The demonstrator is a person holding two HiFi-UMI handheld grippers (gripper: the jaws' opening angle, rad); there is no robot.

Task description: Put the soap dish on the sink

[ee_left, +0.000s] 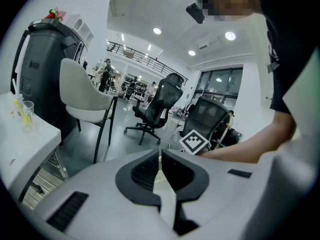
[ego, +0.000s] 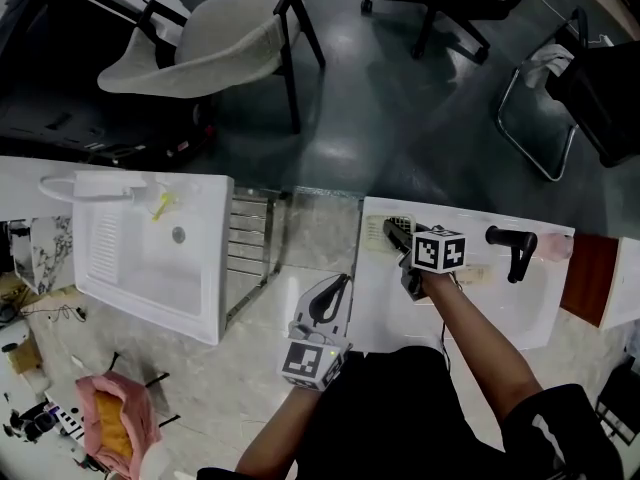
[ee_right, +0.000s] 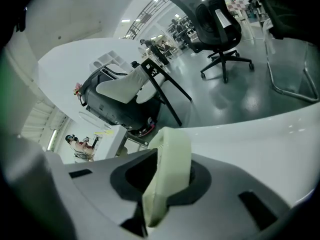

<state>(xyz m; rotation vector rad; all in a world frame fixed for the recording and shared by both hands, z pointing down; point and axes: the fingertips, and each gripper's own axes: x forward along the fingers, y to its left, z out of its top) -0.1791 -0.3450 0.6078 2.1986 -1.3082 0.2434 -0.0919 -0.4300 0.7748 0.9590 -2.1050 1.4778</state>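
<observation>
The soap dish (ego: pixel 374 236) is pale green and ribbed. It sits at the back left corner of the white right-hand sink (ego: pixel 505 320). My right gripper (ego: pixel 393 230) reaches down over that corner and is shut on the dish. In the right gripper view the dish (ee_right: pixel 169 166) stands on edge between the two dark jaws of my right gripper (ee_right: pixel 162 153), with the sink's white rim behind it. My left gripper (ego: pixel 338 286) hovers at the sink's front left edge. In the left gripper view its jaws (ee_left: pixel 160 152) are shut with nothing between them.
A black faucet (ego: pixel 512 247) stands at the back of the right sink. A second white sink (ego: pixel 150 260) lies to the left, with a metal rack (ego: pixel 250 240) between the two. A grey chair (ego: pixel 205 36) and office chairs stand beyond. A pink bag (ego: pixel 108 418) lies on the floor.
</observation>
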